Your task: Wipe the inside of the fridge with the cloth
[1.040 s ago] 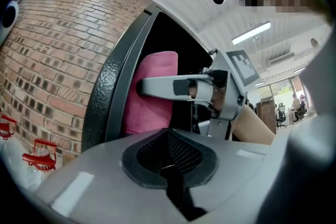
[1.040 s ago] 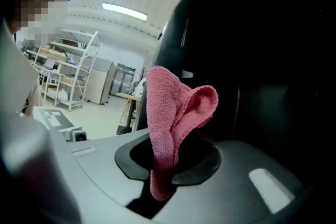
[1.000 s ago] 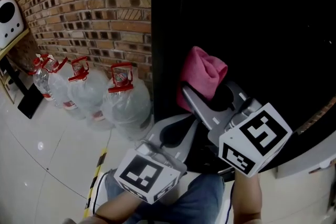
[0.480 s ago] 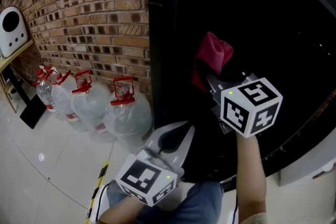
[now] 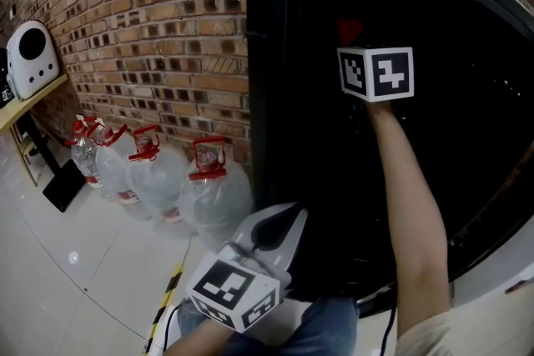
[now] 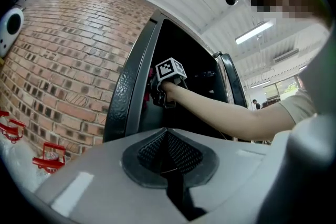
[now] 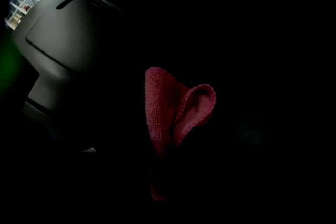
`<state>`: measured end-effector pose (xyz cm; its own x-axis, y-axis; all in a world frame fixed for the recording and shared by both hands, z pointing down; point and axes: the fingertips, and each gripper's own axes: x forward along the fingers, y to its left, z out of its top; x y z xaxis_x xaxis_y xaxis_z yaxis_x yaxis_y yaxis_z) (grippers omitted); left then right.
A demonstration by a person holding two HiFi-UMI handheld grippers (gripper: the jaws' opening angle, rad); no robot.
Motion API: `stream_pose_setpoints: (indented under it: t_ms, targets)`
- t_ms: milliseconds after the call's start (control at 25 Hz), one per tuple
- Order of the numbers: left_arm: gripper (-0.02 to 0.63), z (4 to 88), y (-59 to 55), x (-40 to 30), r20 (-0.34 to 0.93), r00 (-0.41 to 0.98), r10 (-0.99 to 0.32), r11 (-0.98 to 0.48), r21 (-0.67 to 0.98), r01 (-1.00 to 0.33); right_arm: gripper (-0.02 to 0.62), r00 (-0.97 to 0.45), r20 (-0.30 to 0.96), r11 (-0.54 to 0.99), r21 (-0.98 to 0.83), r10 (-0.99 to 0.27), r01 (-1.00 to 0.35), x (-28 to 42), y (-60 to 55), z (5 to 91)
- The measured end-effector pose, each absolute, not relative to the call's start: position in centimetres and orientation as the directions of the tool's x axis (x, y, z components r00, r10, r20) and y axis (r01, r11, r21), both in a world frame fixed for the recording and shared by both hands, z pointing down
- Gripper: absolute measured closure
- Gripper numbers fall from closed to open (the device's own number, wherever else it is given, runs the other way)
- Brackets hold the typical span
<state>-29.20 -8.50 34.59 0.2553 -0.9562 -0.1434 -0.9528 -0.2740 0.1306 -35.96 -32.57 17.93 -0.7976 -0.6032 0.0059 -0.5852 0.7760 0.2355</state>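
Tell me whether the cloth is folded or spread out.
Folded: the cloth is doubled over into a curled loop inside the dark fridge, not spread flat.

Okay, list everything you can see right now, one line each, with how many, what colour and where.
fridge: one, black, open, dark inside, right of the wall
cloth: one, pink-red, folded, inside the fridge
wall: one, red-brown brick, left of the fridge
jugs: four, clear with red caps, on the floor along the wall
white device: one, on a shelf at far left
board: one, black, on the floor below that shelf
tape: one strip, yellow and black, on the floor
left gripper: grey, jaws together, empty, held low outside the fridge
right gripper: jaws closed on the cloth, reached into the fridge
right forearm: bare, stretched into the fridge
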Motion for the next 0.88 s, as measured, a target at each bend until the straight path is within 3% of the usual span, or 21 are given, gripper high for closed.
stream_pose_setpoints:
  t_ms: [880]
  targets:
    - [0.625,32.3,-11.4,-26.4,-0.166,0.281,-0.945,-0.297,0.084,-0.951,0.531,-0.941,-0.051,0.893,0.303,-0.334,-0.333,-31.9,-12.4,17.8]
